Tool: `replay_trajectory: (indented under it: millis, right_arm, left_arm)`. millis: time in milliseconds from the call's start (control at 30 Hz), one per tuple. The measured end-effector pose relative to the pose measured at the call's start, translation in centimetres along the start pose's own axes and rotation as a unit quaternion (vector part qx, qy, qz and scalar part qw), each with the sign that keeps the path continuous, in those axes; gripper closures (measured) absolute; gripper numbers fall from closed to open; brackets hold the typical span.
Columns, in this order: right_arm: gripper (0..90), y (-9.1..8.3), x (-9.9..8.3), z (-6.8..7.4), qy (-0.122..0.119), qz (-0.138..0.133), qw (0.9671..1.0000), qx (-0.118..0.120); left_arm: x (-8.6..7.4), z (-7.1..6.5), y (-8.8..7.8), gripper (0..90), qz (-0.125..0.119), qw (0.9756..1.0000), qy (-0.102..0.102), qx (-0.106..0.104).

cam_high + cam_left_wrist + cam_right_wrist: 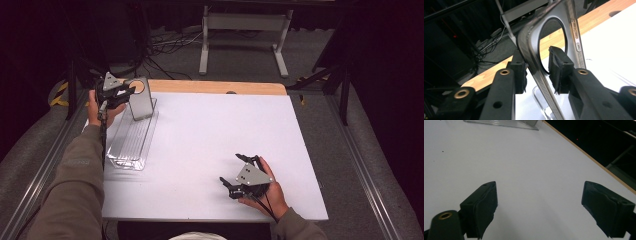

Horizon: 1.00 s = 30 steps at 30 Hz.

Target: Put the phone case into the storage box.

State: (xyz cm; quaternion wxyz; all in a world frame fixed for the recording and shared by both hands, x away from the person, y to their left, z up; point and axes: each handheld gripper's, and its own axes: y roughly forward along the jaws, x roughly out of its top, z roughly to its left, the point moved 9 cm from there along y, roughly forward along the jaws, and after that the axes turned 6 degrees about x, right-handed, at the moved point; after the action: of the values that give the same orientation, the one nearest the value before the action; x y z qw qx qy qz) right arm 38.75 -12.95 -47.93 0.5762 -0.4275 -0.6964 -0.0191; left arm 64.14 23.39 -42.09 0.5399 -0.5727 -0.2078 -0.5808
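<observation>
Both claws sat apart: my left claw (pixel 537 72) loosely straddled stand (pixel 534 50), w/ right claw (pixel 540 207) wide, empty. Stand could've tipped onto tray (pixel 131 142).

stand (pixel 554 32) — top cropped | tray (pixel 506 123) — far end cropped

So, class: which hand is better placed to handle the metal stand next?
Left. The left gripper already straddles the metal stand; the right gripper rests open, far across the white table.
</observation>
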Motion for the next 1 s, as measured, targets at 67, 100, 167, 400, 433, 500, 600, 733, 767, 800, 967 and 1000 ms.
replay_trajectory:
  millis: [67, 100, 167, 400, 433, 500, 600, 733, 767, 800, 967, 1000]
  right_arm:
    - [14.4, 0.0, 0.0, 0.0, 0.0, 0.0, 1.0, 0.001]
    - [14.3, 0.0, 0.0, 0.1, 0.0, 0.001, 1.0, 0.002]
    - [14.3, 0.0, -0.1, 0.1, 0.0, 0.002, 1.0, 0.003]
    - [14.4, 0.0, -0.2, 0.0, 0.002, 0.003, 1.0, 0.004]
    - [14.4, 0.0, -0.2, 0.0, 0.002, 0.003, 1.0, 0.005]
    - [14.4, 0.1, -0.2, 0.1, 0.001, 0.003, 1.0, 0.005]
    - [14.4, 0.1, -0.2, 0.2, -0.001, 0.005, 1.0, 0.007]
    - [14.5, 0.1, -0.1, 0.2, 0.0, 0.005, 1.0, 0.006]
    - [14.5, 0.1, -0.1, 0.2, 0.001, 0.004, 1.0, 0.007]
    - [14.5, 0.1, -0.1, 0.2, 0.002, 0.003, 1.0, 0.006]
    - [14.6, 0.0, 0.0, 0.1, 0.003, 0.001, 1.0, 0.005]
    - [14.8, 0.0, 0.0, 0.1, 0.003, 0.001, 1.0, 0.005]
  left_arm:
    - [0.3, -0.2, 0.1, 73.0, -0.004, 1.0, 0.001, -0.008]
    - [0.5, -0.2, 0.3, 72.9, -0.001, 1.0, 0.006, -0.001]
    - [0.5, -0.1, 0.7, 70.7, 0.001, 0.9998, 0.014, 0.014]
    - [0.3, 0.3, 1.5, 54.0, 0.012, 0.9985, 0.019, 0.049]
    - [0.3, 0.4, 1.5, 54.0, 0.01, 0.9984, 0.013, 0.053]
    - [0.4, 0.6, 1.3, 52.3, 0.006, 0.9984, 0.011, 0.056]
    - [0.6, 1.0, 1.0, 48.2, 0.005, 0.9979, 0.016, 0.063]
    - [0.7, 1.4, 0.6, 41.0, 0.003, 0.9975, 0.007, 0.071]
    - [0.7, 1.3, 0.5, 39.6, 0.008, 0.9973, 0.009, 0.072]
    - [0.6, 1.2, 0.4, 38.2, 0.011, 0.9976, 0.006, 0.067]
    - [1.0, 1.0, 0.2, 28.1, 0.004, 0.9979, -0.001, 0.064]
    - [1.1, 0.9, 0.1, 26.2, 0.005, 0.998, -0.001, 0.063]
